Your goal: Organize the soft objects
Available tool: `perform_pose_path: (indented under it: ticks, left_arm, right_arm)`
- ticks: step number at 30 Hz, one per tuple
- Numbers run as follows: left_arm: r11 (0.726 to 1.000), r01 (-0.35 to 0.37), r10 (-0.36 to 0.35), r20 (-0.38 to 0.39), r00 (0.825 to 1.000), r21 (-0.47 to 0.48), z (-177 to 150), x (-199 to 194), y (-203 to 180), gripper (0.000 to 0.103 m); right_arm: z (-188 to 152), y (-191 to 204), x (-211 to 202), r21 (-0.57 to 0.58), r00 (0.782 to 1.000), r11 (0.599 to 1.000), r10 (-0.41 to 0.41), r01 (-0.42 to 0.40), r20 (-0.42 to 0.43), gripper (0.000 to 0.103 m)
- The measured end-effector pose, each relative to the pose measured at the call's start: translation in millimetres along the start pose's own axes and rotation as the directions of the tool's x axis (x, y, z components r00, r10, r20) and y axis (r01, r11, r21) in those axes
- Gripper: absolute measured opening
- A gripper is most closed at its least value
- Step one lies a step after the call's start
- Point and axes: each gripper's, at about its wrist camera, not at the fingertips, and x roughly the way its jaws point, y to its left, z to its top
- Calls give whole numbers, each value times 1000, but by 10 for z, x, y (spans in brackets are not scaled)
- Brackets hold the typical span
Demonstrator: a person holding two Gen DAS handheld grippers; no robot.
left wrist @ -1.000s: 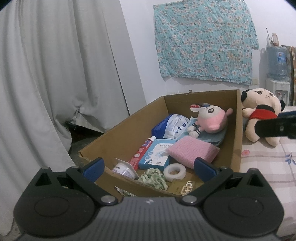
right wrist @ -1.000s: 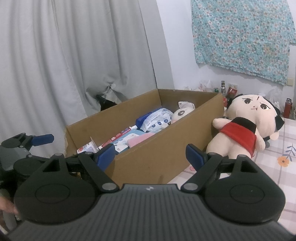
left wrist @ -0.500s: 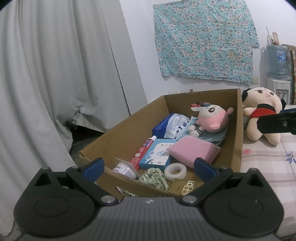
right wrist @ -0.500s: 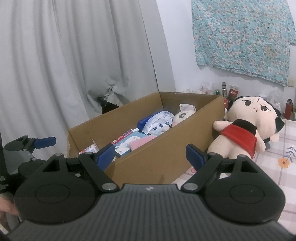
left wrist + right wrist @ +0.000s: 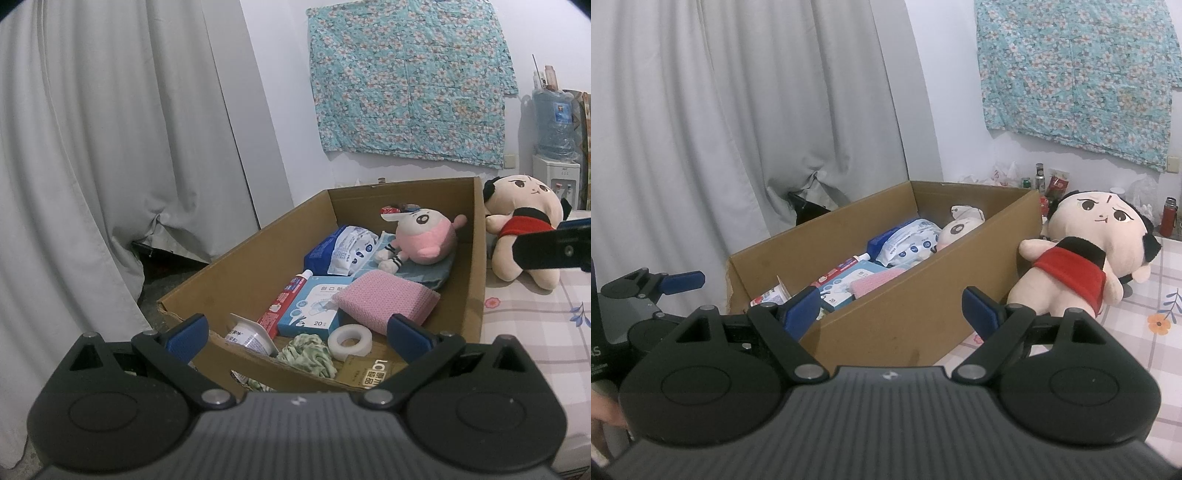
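Observation:
An open cardboard box holds a pink plush doll, a pink folded cloth, a green scrunchie, wipes and small packs. A big plush doll in a red top lies on the bed right of the box; it also shows in the left wrist view. My left gripper is open and empty at the box's near end. My right gripper is open and empty, facing the box's side wall.
Grey curtains hang on the left. A floral cloth hangs on the wall. The checked bedsheet spreads to the right. Bottles and bags stand behind the doll. A water dispenser is at far right.
Both grippers have lifted and drifted slightly; the box and dolls sit a little lower in view. Both stay open and empty.

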Motion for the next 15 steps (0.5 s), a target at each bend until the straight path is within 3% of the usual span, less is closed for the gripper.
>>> perform_pose_path:
  ticks: [15]
  left_arm:
    - [1000,1,-1,0,1000,-1,0,7,4,103]
  right_arm:
    - [7,7,9,-2,1000,1000,3,-3,-4,84]
